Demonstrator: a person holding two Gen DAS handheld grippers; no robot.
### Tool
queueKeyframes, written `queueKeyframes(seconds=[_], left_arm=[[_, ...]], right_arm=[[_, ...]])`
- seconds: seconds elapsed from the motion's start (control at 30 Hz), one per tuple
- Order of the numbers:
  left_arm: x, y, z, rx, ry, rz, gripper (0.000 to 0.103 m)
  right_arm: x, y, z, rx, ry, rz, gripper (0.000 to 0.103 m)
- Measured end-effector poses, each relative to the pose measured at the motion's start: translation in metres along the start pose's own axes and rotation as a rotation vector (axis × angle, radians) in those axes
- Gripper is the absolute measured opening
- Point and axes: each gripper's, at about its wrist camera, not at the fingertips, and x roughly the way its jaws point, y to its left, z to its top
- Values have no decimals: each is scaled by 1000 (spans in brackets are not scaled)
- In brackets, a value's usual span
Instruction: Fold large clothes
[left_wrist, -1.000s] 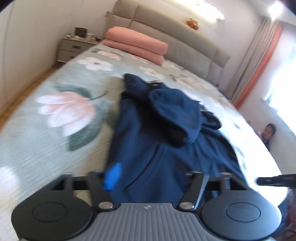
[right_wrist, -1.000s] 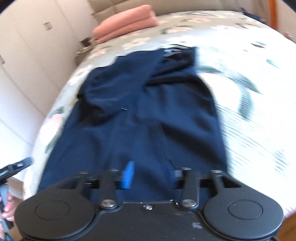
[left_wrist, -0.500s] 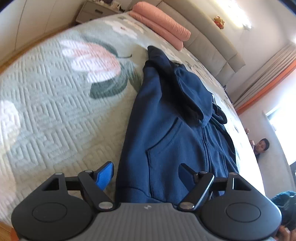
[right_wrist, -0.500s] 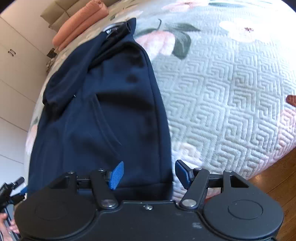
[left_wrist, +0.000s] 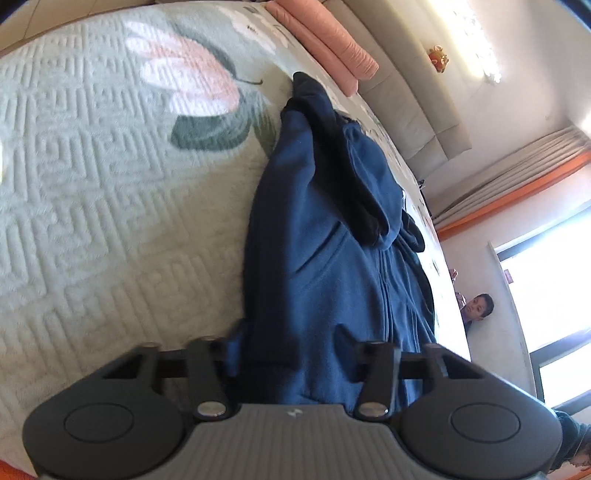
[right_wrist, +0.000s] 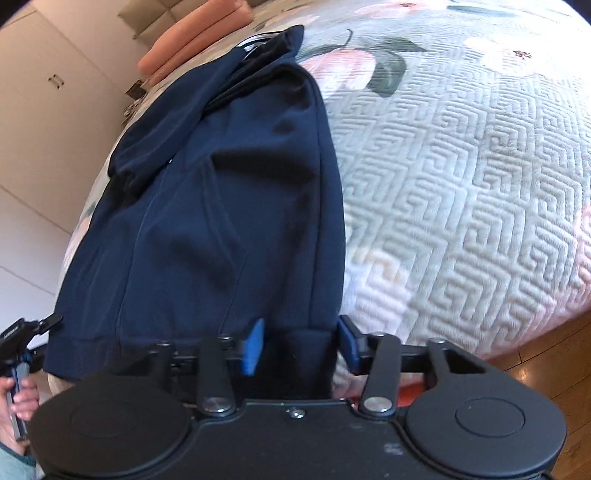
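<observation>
A navy blue zip hoodie (left_wrist: 325, 236) lies lengthwise on the bed, sleeves and hood folded over its body. It also shows in the right wrist view (right_wrist: 229, 192). My left gripper (left_wrist: 288, 345) is open, its fingers on either side of the hem's left corner. My right gripper (right_wrist: 301, 341) is open, its blue pads on either side of the hem's right corner at the bed's foot edge. Neither is closed on the cloth.
The bed has a pale green quilt (left_wrist: 92, 206) with pink flowers. Pink pillows (left_wrist: 325, 40) lie by the grey headboard (left_wrist: 417, 85). A person (left_wrist: 478, 306) sits on the floor at the right. White wardrobes (right_wrist: 40, 122) stand left; wooden floor (right_wrist: 546, 354) lies below the bed edge.
Both grippers have dropped low to the hoodie's hem and moved in, so the hem corners now sit between their open fingers.
</observation>
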Motion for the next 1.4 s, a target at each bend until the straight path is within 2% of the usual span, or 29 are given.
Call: queueKeyframes(seconds=[0.03, 0.07, 0.1, 0.17, 0.23, 0.3, 0.37, 0.47, 0.5, 0.53, 0.57, 0.7, 0.83, 0.9, 0.97, 1.03, 1.1, 1.17, 1.2, 1.23, 1.27, 1.3, 1.33, 1.37, 1.4], left_arm=[[0, 2, -1, -9, 9, -10, 27], [-1, 5, -3, -26, 21, -26, 25], [-3, 7, -5, -44, 24, -50, 25], [-9, 7, -7, -55, 27, -78, 25], [-15, 6, -8, -44, 20, -57, 27], [-20, 5, -9, -19, 25, -19, 31], [-21, 5, -12, 12, 53, 15, 42], [-19, 12, -21, -11, 78, -50, 42], [-16, 14, -23, -25, 82, -66, 40], [-13, 16, -25, -36, 86, -73, 23], [-10, 17, -27, -40, 98, -77, 6], [-12, 4, -29, 46, 62, -75, 6], [-29, -7, -12, 24, -33, -150, 6], [-32, -25, 5, 71, -76, -169, 6], [-27, -45, 27, 139, -93, -183, 6], [-13, -69, 59, 227, -121, -157, 6], [7, -84, 92, 238, -159, -151, 7], [27, -102, 124, 237, -232, -128, 16], [36, -113, 136, 256, -269, -108, 18], [45, -125, 146, 281, -295, -64, 26], [53, -138, 152, 303, -305, -13, 36], [59, -148, 155, 330, -320, 49, 42], [58, -153, 154, 350, -346, 79, 55], [55, -154, 150, 375, -384, 90, 68], [50, -153, 143, 403, -418, 85, 74]], right_arm=[[-1, 0, -3, -2, 14, 22, 30], [-2, -1, -7, 1, 36, 57, 25], [-3, -1, -11, 4, 51, 85, 24], [-5, 0, -17, -15, 63, 72, 24], [-5, -2, -18, -11, 60, 68, 25], [-3, -9, -16, 47, 59, 77, 35], [3, -13, -14, 68, 75, 85, 35], [9, -4, -14, 32, 80, 72, 39], [9, -1, -13, 15, 76, 65, 34], [7, 5, -14, -12, 71, 54, 28], [4, 9, -14, -35, 61, 51, 18], [-18, 23, -9, -66, -23, 81, 13], [-43, 43, 17, -112, -117, 108, 11], [-51, 56, 39, -150, -171, 95, 10], [-53, 68, 69, -150, -232, 53, 10], [-46, 79, 102, -140, -291, 7, 10], [-34, 85, 138, -103, -354, -56, 9], [-20, 87, 173, -17, -429, -125, 12], [-13, 87, 187, 9, -455, -170, 34], [-9, 89, 199, 8, -455, -227, 49], [-9, 92, 205, -14, -453, -273, 49], [-12, 97, 204, -55, -461, -279, 48], [-14, 102, 199, -104, -470, -274, 55], [-17, 106, 191, -154, -477, -281, 60], [-19, 108, 181, -204, -479, -309, 69]])
